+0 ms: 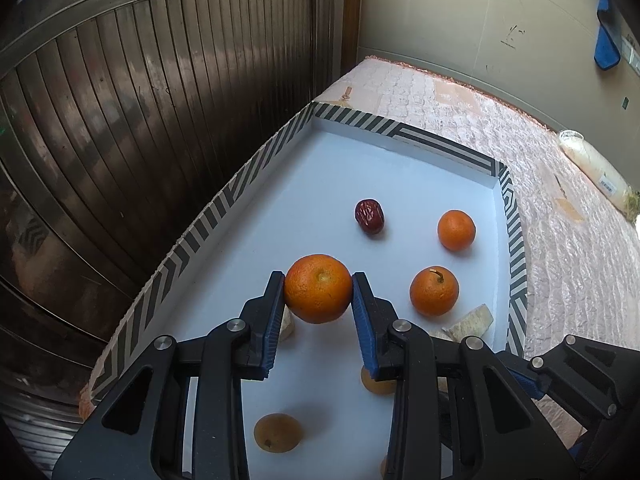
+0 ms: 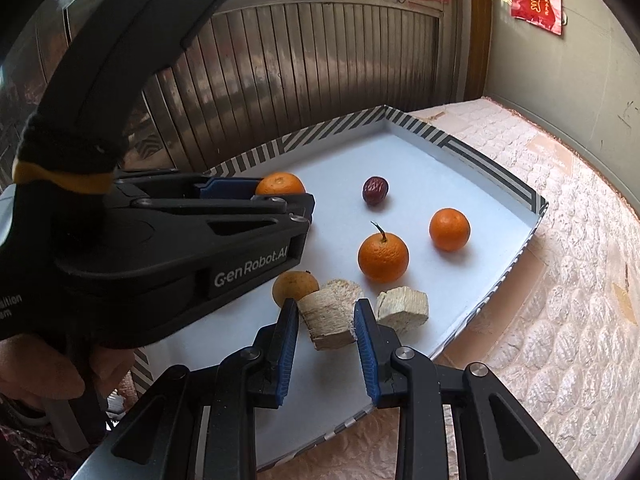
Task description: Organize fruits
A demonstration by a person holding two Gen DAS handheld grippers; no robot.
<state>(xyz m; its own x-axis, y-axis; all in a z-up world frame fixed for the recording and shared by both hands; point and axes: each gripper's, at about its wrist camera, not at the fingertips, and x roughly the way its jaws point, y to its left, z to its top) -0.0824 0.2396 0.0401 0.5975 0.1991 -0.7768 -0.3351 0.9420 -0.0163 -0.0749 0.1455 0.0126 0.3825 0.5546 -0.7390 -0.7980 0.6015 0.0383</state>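
My left gripper (image 1: 318, 280) is shut on a large orange (image 1: 318, 288) and holds it above the white tray (image 1: 440, 142) with the striped rim. The same orange (image 2: 280, 183) shows at the left of the right wrist view. My right gripper (image 2: 326, 308) is shut on a pale fibrous chunk (image 2: 326, 320) at the tray's near edge. A wrinkled red date (image 1: 370, 216), a stemmed orange (image 1: 434, 292) and a smaller orange (image 1: 456, 230) lie loose on the tray. Below the fingers sit two dull yellow fruits (image 1: 277, 432). Another pale chunk (image 2: 402, 304) lies right of the held one.
The tray rests on a quilted pink mattress (image 2: 560, 240) that stretches right. A slatted wooden door (image 1: 160, 100) stands close behind the tray's left rim. A white bag (image 1: 592, 164) lies by the wall. A hand (image 2: 48, 364) grips the left gripper's handle.
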